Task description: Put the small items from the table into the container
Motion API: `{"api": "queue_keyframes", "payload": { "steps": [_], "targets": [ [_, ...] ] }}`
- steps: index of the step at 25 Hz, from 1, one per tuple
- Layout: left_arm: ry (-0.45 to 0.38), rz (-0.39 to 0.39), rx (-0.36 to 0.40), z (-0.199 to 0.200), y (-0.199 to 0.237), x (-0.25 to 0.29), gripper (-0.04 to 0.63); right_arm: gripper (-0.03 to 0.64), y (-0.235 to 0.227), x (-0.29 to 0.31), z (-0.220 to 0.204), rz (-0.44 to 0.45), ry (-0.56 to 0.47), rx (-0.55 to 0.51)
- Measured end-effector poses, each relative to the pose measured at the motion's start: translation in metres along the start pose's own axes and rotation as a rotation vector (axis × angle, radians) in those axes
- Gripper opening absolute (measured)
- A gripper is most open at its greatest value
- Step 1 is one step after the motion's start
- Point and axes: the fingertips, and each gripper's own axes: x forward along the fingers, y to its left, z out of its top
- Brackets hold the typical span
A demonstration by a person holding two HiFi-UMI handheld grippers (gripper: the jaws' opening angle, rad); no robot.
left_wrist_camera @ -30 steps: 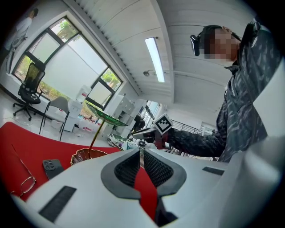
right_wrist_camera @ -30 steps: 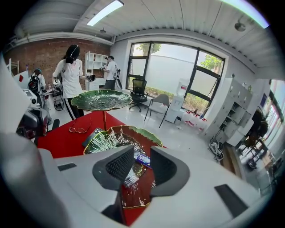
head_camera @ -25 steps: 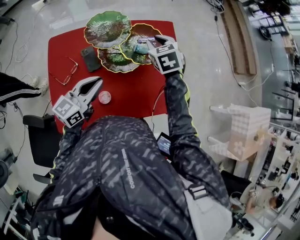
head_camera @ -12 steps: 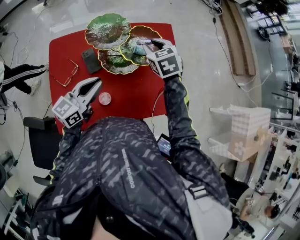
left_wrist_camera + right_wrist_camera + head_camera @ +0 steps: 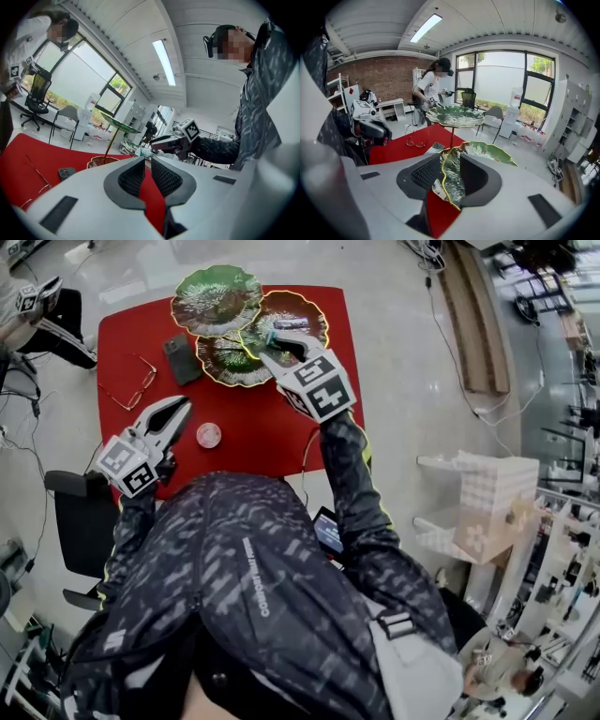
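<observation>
The container is a stand of leaf-shaped dishes (image 5: 216,298) at the far side of the red table (image 5: 253,423); it also shows in the right gripper view (image 5: 487,152). My right gripper (image 5: 277,341) hovers over the lower dishes. Its jaws are opening, and the right gripper view (image 5: 450,176) shows nothing between them. A small teal patch sits by its tips; whether it lies on a dish I cannot tell. A small round pinkish item (image 5: 208,435) lies on the table. Just left of it, my left gripper (image 5: 176,409) stands open and empty, held level (image 5: 147,171).
A dark phone (image 5: 180,359) and a pair of glasses (image 5: 131,390) lie on the table's left half. A black chair (image 5: 84,512) stands at the near left. A white shelf unit (image 5: 487,502) is to the right. A person (image 5: 28,306) stands at the far left.
My right gripper has drawn left and nearer, from over the brown dish to the lower green one. The left gripper has barely shifted. The person at the left has walked further away.
</observation>
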Motion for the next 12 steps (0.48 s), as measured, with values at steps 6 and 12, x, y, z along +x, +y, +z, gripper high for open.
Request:
{"api": "queue_keyframes", "payload": {
  "steps": [6,12],
  "targets": [
    [0.003,0.051,-0.002,-0.001,0.012,-0.016,0.029,0.129,0.044,0.000,0.016,0.098,-0.056,-0.057],
    [0.001,0.081,-0.023,-0.008,0.017,-0.025,0.029,0.146,0.100,0.005,0.008,0.279,-0.026,-0.115]
  ]
}}
